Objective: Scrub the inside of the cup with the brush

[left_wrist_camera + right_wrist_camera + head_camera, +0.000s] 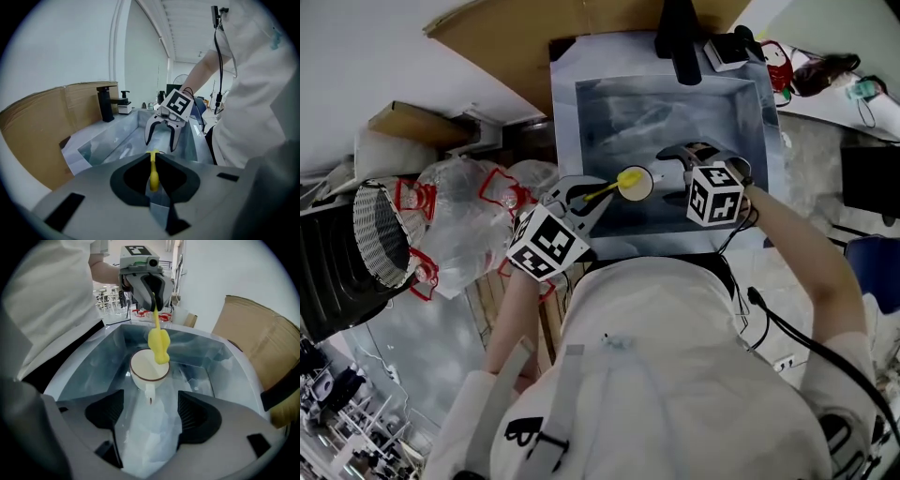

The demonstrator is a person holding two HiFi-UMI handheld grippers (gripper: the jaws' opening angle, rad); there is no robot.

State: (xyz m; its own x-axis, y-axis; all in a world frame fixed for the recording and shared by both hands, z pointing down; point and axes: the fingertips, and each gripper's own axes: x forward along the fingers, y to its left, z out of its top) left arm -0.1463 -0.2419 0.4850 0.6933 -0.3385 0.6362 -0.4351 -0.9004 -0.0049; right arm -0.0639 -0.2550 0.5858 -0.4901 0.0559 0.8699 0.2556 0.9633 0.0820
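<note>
1. Cup (150,367): white ceramic with a brown rim. I judge it rigid, breakable and slick when wet, and its handle, facing my right claw (150,413), the best hold.
2. It sits mid-frame in the lined sink (208,355); the right claw is spread and empty.
3. My left claw (153,161) clamps the yellow brush (158,345), its head at the rim.

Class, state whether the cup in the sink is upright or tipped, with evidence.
Upright: the cup shows its round rim and white inside facing up.
</note>
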